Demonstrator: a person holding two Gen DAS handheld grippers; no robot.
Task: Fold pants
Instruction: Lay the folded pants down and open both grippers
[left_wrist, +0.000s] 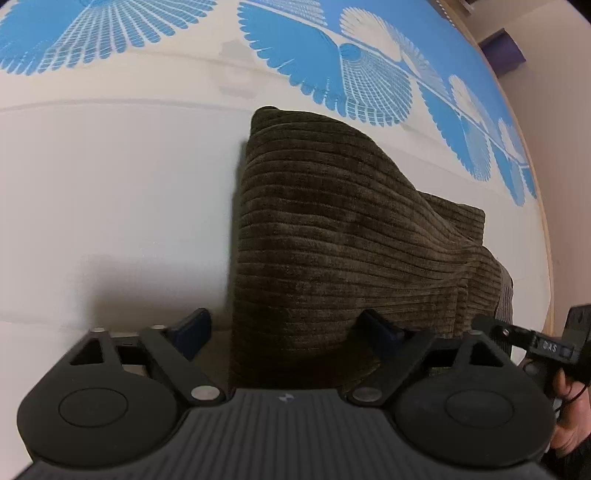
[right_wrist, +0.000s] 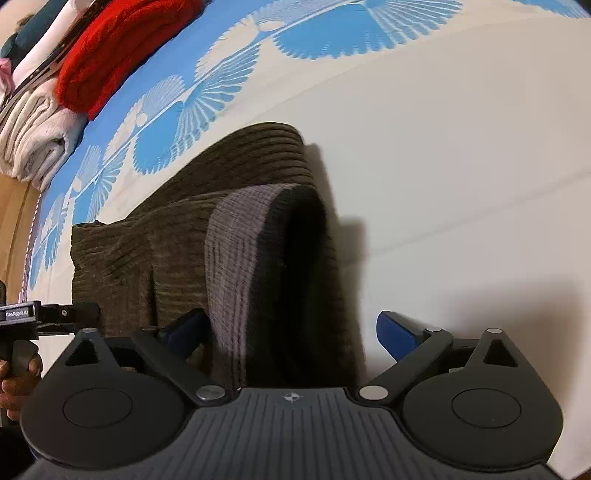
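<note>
We saw folded brown corduroy pants (left_wrist: 332, 236) on the patterned bedsheet (left_wrist: 110, 184), long axis toward its blue far edge, left gripper (left_wrist: 291, 332) and right gripper (right_wrist: 291, 332) both released.

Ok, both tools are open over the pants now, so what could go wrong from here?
1. The brown corduroy pants look bunched, with a raised flap showing its grey underside; it may flop and spoil the fold.
2. The left tool straddles the pants' edge, so closing may catch only one layer.

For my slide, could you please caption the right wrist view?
Open right tongs over folded brown corduroy pants on white-and-blue patterned sheet.
</note>
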